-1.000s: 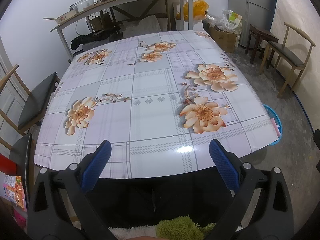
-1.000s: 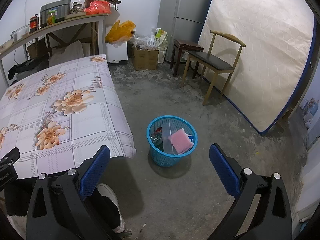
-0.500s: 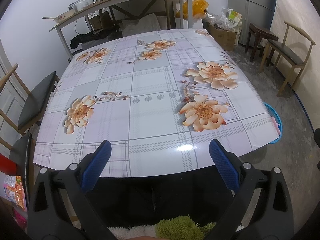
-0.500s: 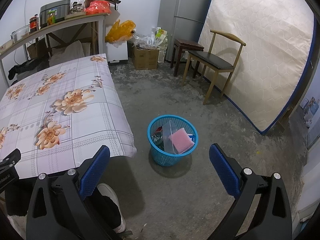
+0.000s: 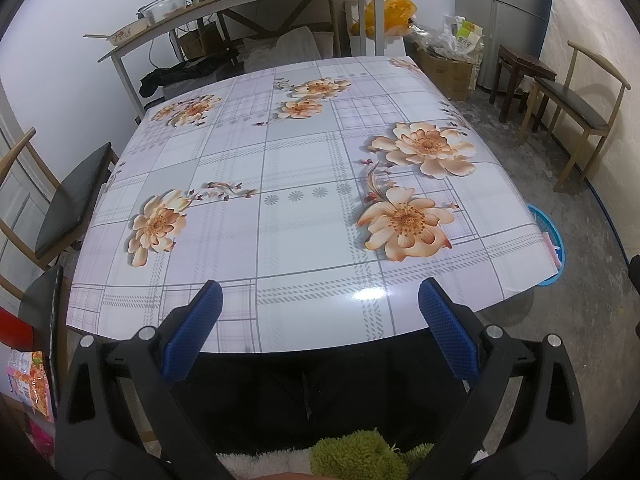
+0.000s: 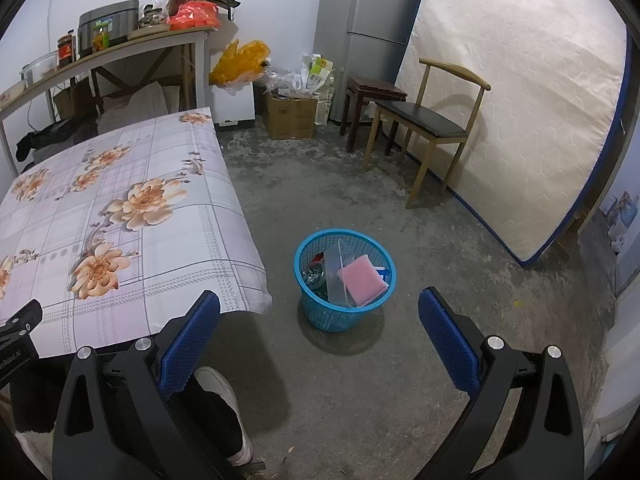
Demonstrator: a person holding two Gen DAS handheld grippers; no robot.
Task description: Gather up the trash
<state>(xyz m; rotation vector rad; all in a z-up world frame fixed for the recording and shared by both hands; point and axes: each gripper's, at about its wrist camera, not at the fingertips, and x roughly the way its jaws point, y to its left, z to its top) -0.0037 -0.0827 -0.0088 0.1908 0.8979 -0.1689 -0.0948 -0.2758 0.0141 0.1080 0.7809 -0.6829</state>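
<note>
Where right hand-held gripper (image 6: 319, 322) gapes empty — trash basket (image 6: 345, 314) just beyond

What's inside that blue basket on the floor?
The blue basket holds a pink sponge, a clear plastic piece standing upright, something shiny and metallic and a bit of red. Whatever lies beneath them is covered.

Blue mesh wastebasket (image 6: 345, 280), upright on concrete floor, lower centre of right wrist view; inside, pink sponge (image 6: 363, 280) leaning on clear plastic tray (image 6: 334, 270), crumpled scraps beneath.
</note>
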